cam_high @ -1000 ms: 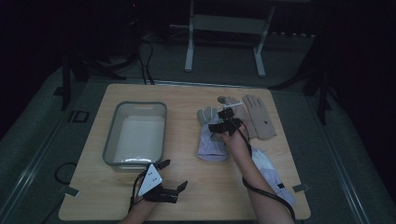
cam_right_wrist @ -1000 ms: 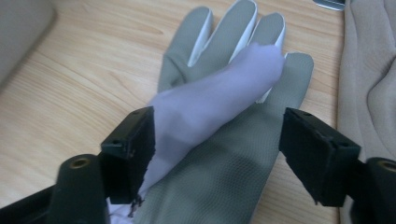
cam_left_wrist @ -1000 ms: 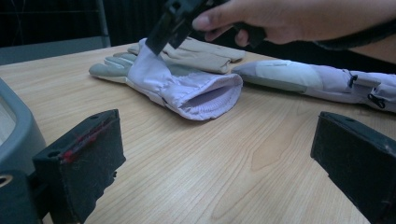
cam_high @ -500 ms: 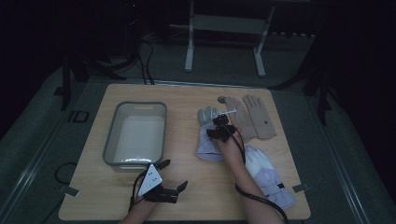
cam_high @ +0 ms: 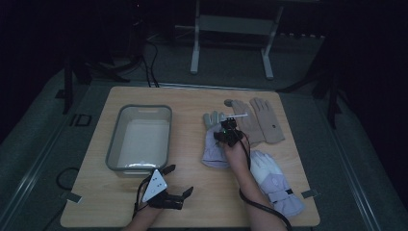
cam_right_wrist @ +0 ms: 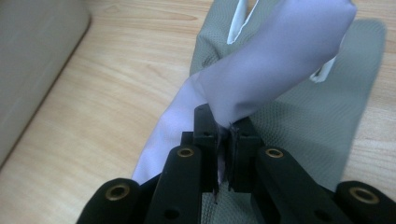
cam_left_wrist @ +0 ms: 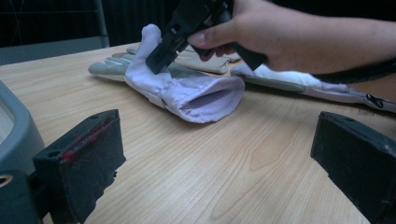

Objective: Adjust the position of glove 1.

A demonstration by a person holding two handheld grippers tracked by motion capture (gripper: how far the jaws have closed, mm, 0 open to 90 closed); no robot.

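Observation:
A lilac glove [cam_high: 213, 150] lies mid-table, cuff toward me. My right gripper [cam_high: 226, 136] points down onto it; its jaws have just been closing and now pinch a fold of the lilac glove [cam_right_wrist: 275, 70], which rises from the right gripper [cam_right_wrist: 224, 135]. In the left gripper view the lilac glove [cam_left_wrist: 187, 88] has its open cuff facing me, and the right gripper [cam_left_wrist: 161, 58] nips its top. My left gripper [cam_high: 179, 180] rests near the front edge, open. Nothing lies between the jaws of the left gripper [cam_left_wrist: 219, 135].
A grey bin [cam_high: 139, 109] stands left of the glove. A pair of tan gloves [cam_high: 262, 120] lies at the back right. A second white and lilac glove [cam_high: 274, 180] lies under the right forearm. Bare wood separates the left gripper from the gloves.
The right gripper has come a little toward the near edge over the lilac glove and taken hold of its fabric. The left gripper has not moved.

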